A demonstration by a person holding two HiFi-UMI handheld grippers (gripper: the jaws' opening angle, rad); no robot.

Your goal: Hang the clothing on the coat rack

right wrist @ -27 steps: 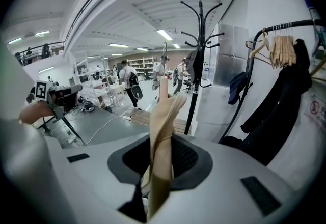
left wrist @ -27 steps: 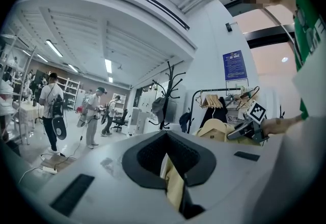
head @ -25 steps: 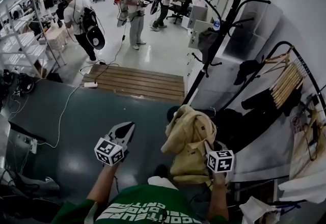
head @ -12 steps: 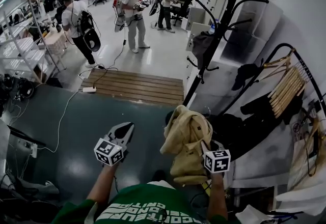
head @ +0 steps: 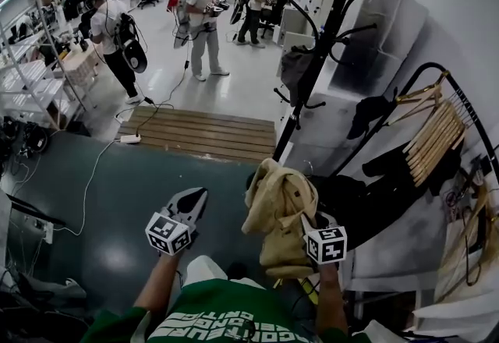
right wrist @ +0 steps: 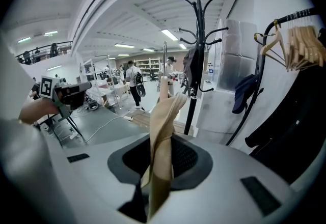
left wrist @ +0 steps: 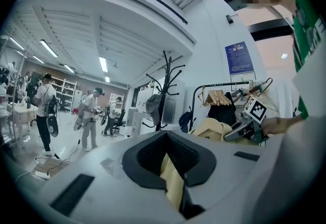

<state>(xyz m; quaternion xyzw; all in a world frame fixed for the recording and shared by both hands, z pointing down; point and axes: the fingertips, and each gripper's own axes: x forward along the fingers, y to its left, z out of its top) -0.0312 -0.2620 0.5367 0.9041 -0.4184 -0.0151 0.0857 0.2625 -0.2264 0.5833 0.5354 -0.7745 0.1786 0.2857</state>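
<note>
**Desk:** Where's the clothing, and which way does it run?

**Me:** My right tool (head: 312,224) is clamped on the tan garment (head: 279,205). In the head view it hangs bunched over and ahead of that tool, above the dark floor (head: 117,201). Its long axis runs from the tool away toward the foot of the black coat rack (head: 316,61). It is clear of the rack's hooks. In the right gripper view a narrow fold stands straight up out of the jaws, nearly parallel to the rack's pole.

**Desk:** And the other side?

**Me:** My left tool (head: 189,201) has its jaws drawn together and carries nothing that I can see. It is held out to the left of the garment, apart from it. In the left gripper view a thin pale strip shows in the seam between the pads, and I can't tell what it is.

**Desk:** Any writing?

**Me:** The green shirt (head: 226,322) at the bottom of the head view has white lettering, upside down, and I can't read it with confidence. A blue poster (left wrist: 239,57) on the white wall has print too small to read. A grey item (head: 296,65) hangs on one rack hook. Wooden hangers (head: 437,131) sit on the rail to the right.
</note>
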